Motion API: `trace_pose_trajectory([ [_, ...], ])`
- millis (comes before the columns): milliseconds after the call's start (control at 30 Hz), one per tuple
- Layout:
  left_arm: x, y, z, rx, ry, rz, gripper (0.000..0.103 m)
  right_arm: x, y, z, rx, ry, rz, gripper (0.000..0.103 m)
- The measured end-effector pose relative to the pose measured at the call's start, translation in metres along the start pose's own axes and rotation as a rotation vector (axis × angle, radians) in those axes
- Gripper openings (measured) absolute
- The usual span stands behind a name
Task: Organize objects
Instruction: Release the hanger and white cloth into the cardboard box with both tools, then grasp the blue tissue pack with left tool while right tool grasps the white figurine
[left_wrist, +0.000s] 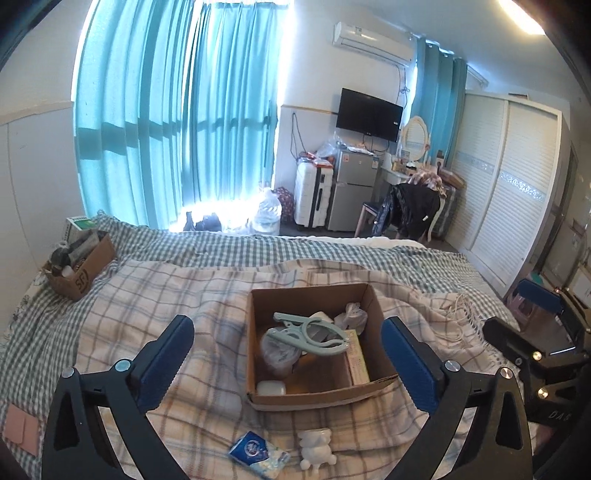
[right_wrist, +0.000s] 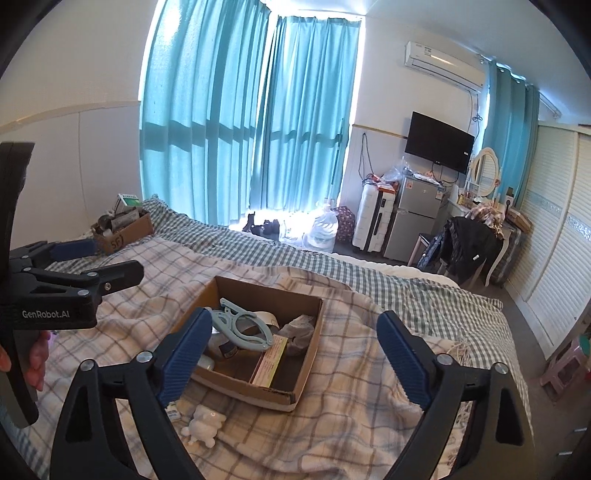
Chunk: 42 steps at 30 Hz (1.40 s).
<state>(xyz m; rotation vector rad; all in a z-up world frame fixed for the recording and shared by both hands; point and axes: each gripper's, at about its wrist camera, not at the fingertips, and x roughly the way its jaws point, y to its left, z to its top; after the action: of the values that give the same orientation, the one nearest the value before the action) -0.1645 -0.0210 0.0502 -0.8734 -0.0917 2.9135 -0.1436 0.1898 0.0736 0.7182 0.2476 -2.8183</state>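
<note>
An open cardboard box (left_wrist: 314, 393) sits on the plaid blanket, below and ahead of both grippers. Inside lie a pale green folding hanger (left_wrist: 314, 332), a pale flat packet (left_wrist: 356, 356), a small white case (left_wrist: 271, 387) and a crumpled bag (left_wrist: 352, 314). On the blanket in front of the box are a white figurine (left_wrist: 316, 448) and a blue packet (left_wrist: 251, 448). My left gripper (left_wrist: 286, 325) hangs above the box, open wide and empty. My right gripper (right_wrist: 293, 319) is open too, holding nothing, over the box's right side (right_wrist: 310, 343).
A second cardboard box (left_wrist: 85, 269) full of items stands at the bed's far left corner. The bed's right edge drops to the floor by a pink stool (right_wrist: 565, 365) and a white wardrobe (left_wrist: 509, 206). A chair with a dark jacket (left_wrist: 413, 210) stands beyond the bed.
</note>
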Motion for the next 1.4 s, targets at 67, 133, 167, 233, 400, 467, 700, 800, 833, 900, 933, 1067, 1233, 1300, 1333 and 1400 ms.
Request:
trace_pose_trajectory([
  [67,-0.003,0.003,-0.009,0.014,-0.015,0.033,0.103,-0.002,0.001,-0.007,0.021,-0.01,-0.013,0.103],
  [133,0.0,0.008,-0.02,0.023,-0.014,0.075,0.103,0.002,0.003,-0.016,0.038,-0.019,-0.035,0.103],
  [167,0.006,0.012,-0.028,0.024,-0.002,0.085,0.103,0.006,0.004,-0.02,0.035,-0.008,-0.039,0.103],
  [233,0.012,0.019,-0.038,0.016,0.017,0.091,0.103,0.022,0.006,-0.03,0.033,0.031,-0.051,0.103],
  [400,0.031,0.033,-0.072,-0.026,0.062,0.124,0.103,0.049,0.01,-0.054,0.065,0.076,-0.018,0.103],
  [467,0.039,0.033,-0.081,-0.031,0.081,0.132,0.103,0.058,0.011,-0.063,0.066,0.088,-0.011,0.103],
  [700,0.062,0.028,-0.112,-0.04,0.119,0.144,0.103,0.086,0.01,-0.099,0.102,0.152,0.04,0.103],
  [800,0.078,0.023,-0.136,-0.036,0.179,0.132,0.103,0.092,0.01,-0.117,0.119,0.175,0.04,0.103],
  [833,0.083,0.022,-0.144,-0.04,0.202,0.122,0.103,0.094,0.009,-0.122,0.124,0.183,0.042,0.103],
  [900,0.095,0.022,-0.16,-0.051,0.265,0.126,0.103,0.1,0.008,-0.134,0.129,0.208,0.04,0.103],
  [933,0.1,0.022,-0.166,-0.054,0.294,0.135,0.103,0.104,0.007,-0.138,0.13,0.224,0.034,0.103],
  [1067,0.114,0.019,-0.182,-0.026,0.356,0.215,0.103,0.112,0.009,-0.147,0.129,0.269,0.029,0.103],
  [1233,0.126,0.006,-0.193,0.023,0.422,0.122,0.103,0.112,0.014,-0.15,0.115,0.269,0.031,0.103],
  [1300,0.134,-0.007,-0.199,0.105,0.445,0.154,0.103,0.113,0.015,-0.151,0.109,0.278,0.029,0.103],
  [1333,0.138,-0.01,-0.202,0.125,0.46,0.168,0.102,0.114,0.016,-0.152,0.105,0.282,0.027,0.103],
  [1400,0.142,-0.009,-0.205,0.124,0.484,0.171,0.09,0.117,0.018,-0.154,0.097,0.291,0.025,0.103],
])
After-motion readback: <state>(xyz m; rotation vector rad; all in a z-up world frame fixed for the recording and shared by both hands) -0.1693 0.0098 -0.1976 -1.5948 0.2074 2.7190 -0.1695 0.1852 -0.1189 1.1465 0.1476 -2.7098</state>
